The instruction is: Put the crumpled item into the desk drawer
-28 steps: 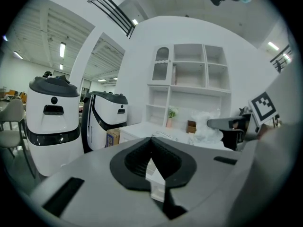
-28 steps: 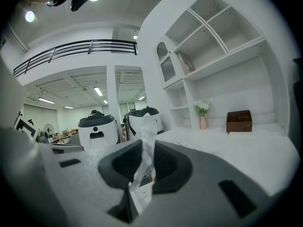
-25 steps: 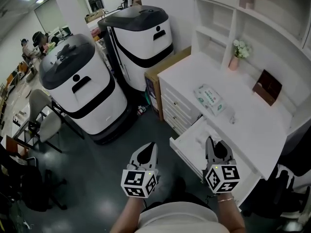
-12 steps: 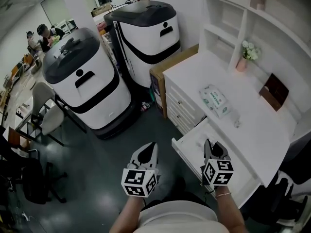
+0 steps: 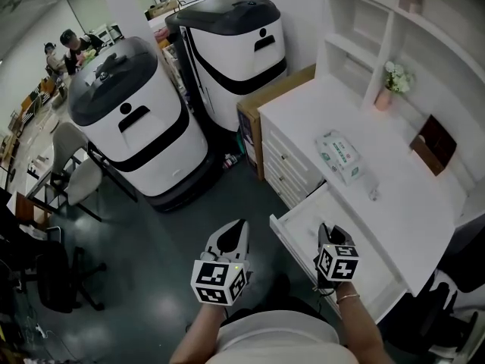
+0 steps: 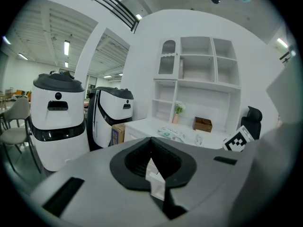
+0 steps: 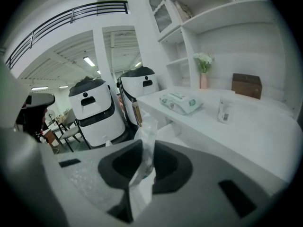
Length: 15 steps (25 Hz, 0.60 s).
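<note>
The right gripper (image 7: 143,144) is clamped on the crumpled item (image 7: 147,126), a wad of thin, clear-to-white plastic that stands up out of the closed jaws and leans a little toward the upper right of the right gripper view. In the head view this gripper sits at the lower right, its tips over the open inside of the drawer (image 5: 297,220), which is pulled out from the white counter (image 5: 402,203) toward the lower left.

The left gripper (image 5: 238,227) hangs at the lower centre of the head view, over the dark floor (image 5: 151,264) and well apart from the drawer. Its jaws meet at the tips, and I cannot make out anything held between them.

On the counter, above the drawer, lies a pack of wipes (image 5: 339,156), and just below it a small bottle (image 5: 372,194). A brown box (image 5: 433,144) stands further right, and a pink vase of flowers (image 5: 388,93) is near the shelves. Two large white-and-black machines (image 5: 136,127) fill the upper left, with a cardboard box (image 5: 274,97) between them and the counter. A chair (image 5: 72,174) stands at the left edge.

The wipes pack carries green print and the bottle has a label, both too small to read. Each gripper's cube shows black-and-white square markers.
</note>
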Each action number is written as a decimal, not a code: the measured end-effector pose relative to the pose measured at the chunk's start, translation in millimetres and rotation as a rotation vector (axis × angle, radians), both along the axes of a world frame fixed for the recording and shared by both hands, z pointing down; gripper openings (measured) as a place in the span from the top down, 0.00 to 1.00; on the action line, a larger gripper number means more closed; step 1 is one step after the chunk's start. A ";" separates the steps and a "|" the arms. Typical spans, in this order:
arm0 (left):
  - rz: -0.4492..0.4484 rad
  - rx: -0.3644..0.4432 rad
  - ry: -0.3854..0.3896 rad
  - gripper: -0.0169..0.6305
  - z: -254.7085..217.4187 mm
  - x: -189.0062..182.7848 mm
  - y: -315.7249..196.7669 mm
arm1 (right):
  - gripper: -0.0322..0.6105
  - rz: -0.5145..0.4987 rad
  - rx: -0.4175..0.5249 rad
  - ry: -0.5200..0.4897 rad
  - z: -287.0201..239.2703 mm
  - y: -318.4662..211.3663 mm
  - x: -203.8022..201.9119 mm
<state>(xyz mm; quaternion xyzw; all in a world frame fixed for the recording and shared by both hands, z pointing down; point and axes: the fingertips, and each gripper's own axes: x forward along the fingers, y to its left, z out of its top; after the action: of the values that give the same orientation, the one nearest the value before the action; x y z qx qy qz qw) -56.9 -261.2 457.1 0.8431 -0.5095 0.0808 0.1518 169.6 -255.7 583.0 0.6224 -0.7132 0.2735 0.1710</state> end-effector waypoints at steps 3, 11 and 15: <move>-0.006 -0.007 -0.004 0.98 2.4 0.6 -2.2 | 0.87 -0.011 -0.049 0.010 17.8 -0.2 2.4; -0.024 -0.020 -0.012 0.98 7.7 -3.3 -7.3 | 0.87 -0.035 -0.190 -0.001 61.7 1.9 6.2; -0.029 -0.029 -0.016 0.98 11.6 -4.3 -9.8 | 0.87 -0.048 -0.236 0.024 77.8 2.1 9.5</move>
<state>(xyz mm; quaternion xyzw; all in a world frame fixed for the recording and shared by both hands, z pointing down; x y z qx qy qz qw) -61.1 -271.0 468.6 0.8327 -0.5217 0.0926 0.1610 179.1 -253.6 660.8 0.5839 -0.6885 0.3439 0.2582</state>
